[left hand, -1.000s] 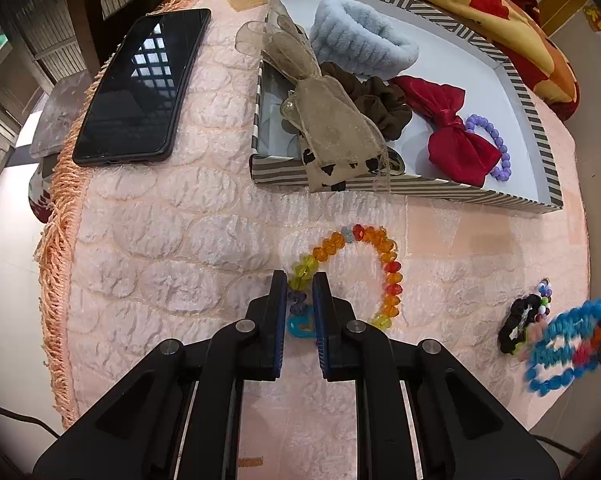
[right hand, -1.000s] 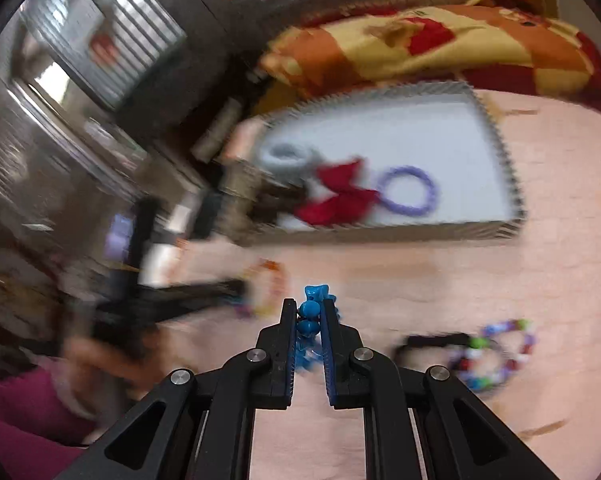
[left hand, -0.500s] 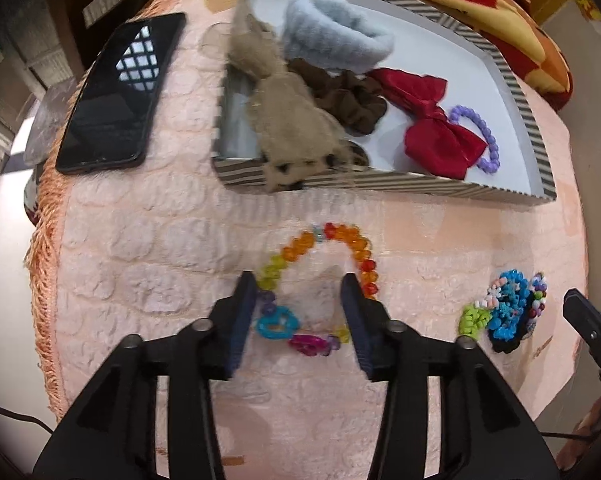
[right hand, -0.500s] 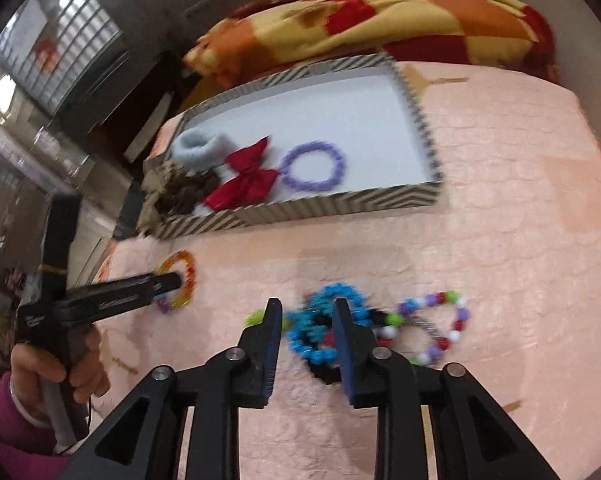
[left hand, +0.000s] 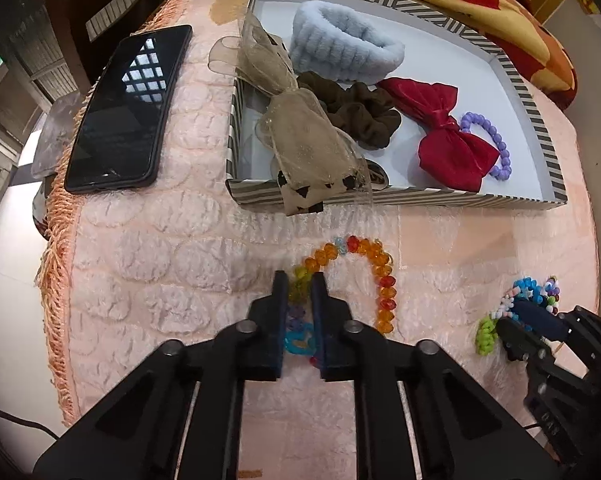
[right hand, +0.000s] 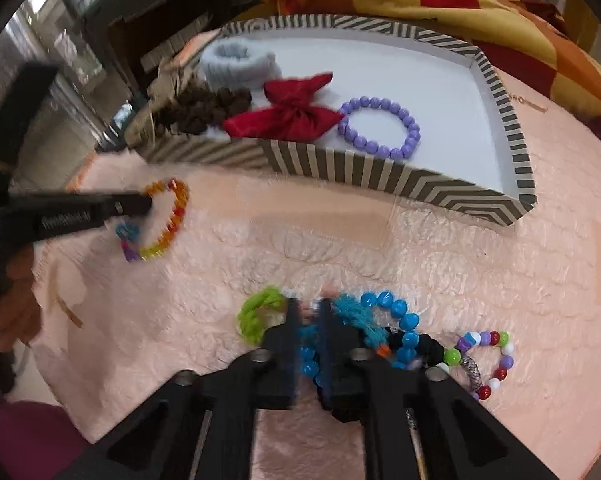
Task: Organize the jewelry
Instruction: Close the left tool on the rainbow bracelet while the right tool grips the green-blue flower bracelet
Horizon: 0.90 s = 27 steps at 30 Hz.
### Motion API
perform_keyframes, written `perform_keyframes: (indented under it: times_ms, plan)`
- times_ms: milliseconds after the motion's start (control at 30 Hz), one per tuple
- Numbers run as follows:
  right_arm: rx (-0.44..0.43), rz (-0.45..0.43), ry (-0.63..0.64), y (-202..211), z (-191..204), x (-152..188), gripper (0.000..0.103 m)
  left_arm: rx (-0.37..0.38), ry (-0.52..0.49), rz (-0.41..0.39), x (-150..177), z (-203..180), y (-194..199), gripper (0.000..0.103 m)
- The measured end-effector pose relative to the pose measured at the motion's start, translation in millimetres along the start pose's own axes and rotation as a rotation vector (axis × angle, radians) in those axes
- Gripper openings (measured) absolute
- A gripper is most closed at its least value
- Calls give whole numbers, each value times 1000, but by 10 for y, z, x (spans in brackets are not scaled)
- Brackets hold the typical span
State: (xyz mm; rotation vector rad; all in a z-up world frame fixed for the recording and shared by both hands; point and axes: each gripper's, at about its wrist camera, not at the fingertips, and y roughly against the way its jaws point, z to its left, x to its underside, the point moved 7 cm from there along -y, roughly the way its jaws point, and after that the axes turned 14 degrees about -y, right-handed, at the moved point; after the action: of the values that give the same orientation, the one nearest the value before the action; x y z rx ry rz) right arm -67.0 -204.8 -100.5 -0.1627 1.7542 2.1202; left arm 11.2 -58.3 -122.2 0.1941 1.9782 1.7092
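A rainbow bead bracelet (left hand: 374, 270) lies on the pink cloth in front of the striped tray (left hand: 452, 197). My left gripper (left hand: 300, 282) is shut on its green and purple side. It also shows in the right wrist view (right hand: 168, 224). My right gripper (right hand: 308, 314) is shut on a blue bead bracelet (right hand: 396, 320) in a pile with a green loop (right hand: 256, 312) and a mixed bead bracelet (right hand: 484, 354). The tray (right hand: 440, 184) holds a purple bracelet (right hand: 380, 126), a red bow (right hand: 288, 112), a brown scrunchie (left hand: 352, 110), a grey fuzzy band (left hand: 344, 46) and a sheer beige bow (left hand: 300, 144).
A black phone (left hand: 126, 108) lies on the cloth left of the tray. The cloth's fringed edge (left hand: 58, 280) runs down the left. An orange and yellow blanket (left hand: 500, 12) lies behind the tray.
Both grippers have closed from open. The left one shut on the rainbow bracelet, the right one on the blue bracelet in the pile. Both moved down and closer to the cloth.
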Motion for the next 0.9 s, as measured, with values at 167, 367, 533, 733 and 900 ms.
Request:
perform_keyframes:
  times_ms: [167,367,533,733,900]
  plan:
    - [-187,-82,-121,519,-36,-187,1,80,24,-1,27,62,92,8]
    - [-244,-156,-151,874,-21,-366,1,122,-1,-43,15,55,413,8]
    - [-146,-83,-30,617,171,-277,5,126,-33,-96,-71,37,688,8]
    - [-4,21,127,64,237,64,28,131,-28,-98,-76,97,745,8]
    - [62,52,169,-154,160,96,16,132,-21,-99,-74,75,757,8]
